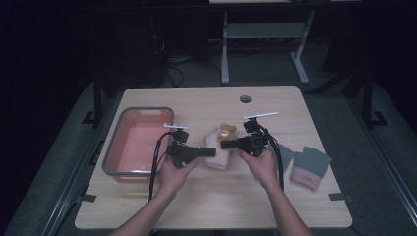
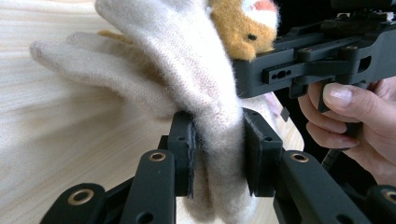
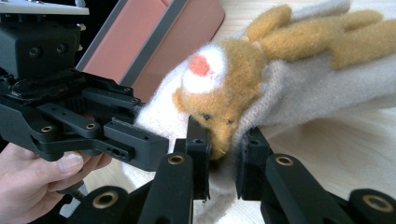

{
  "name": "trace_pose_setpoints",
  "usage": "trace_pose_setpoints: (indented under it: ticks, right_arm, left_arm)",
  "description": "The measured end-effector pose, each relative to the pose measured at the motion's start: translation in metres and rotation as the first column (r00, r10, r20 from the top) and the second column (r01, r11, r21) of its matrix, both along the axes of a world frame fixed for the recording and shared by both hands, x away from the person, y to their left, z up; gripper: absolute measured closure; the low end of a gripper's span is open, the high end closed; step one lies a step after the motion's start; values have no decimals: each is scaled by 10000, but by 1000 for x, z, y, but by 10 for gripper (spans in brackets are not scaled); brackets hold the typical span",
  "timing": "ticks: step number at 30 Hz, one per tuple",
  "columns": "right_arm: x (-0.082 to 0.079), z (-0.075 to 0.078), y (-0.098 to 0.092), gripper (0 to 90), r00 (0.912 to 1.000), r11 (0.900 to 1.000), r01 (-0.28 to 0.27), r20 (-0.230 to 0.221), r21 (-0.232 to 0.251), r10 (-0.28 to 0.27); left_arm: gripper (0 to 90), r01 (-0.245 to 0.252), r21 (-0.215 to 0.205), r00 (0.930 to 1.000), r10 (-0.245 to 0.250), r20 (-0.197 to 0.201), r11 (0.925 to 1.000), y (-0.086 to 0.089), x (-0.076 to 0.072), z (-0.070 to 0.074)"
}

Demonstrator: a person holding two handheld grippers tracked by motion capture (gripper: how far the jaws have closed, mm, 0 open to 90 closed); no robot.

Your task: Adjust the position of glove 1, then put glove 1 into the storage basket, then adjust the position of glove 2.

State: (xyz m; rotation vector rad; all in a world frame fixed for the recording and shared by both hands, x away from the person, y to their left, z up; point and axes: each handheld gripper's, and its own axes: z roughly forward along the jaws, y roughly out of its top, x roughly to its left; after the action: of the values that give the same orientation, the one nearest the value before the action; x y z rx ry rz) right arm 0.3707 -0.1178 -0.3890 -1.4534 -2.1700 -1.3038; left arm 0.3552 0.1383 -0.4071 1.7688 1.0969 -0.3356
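glove: a cream knitted glove with an orange-brown animal face is held between both grippers, just above the counter, beside the pink bin.
left gripper: the left gripper is clamped narrow on the glove's cuff end.
right gripper: the right gripper is closed narrow on the knit just under the animal face.
other items: a grey-and-pink glove pair is left at the counter's right.
risk: the soft knit could be stretched or pulled out of one grip if the grippers are drawn apart unevenly.
risk near bin: the dangling fingers could be snagged on the bin rim if it is carried low.
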Motion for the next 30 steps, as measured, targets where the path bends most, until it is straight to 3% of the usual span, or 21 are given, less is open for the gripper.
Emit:
trace_pose_setpoints:
  ticks: [11, 30]
  right_arm:
    - [3, 5, 7, 781, 9999, 9998, -170, -4, -127, 170]
    - [11, 23, 18, 781, 9994, 9994, -331, 125, -23, 332]
  left_arm:
    - [677, -62, 19, 10000, 62, 27, 10000, 6, 0, 4]
    - [677, -162, -76, 9996, 163, 221, 9998, 19, 5, 24]
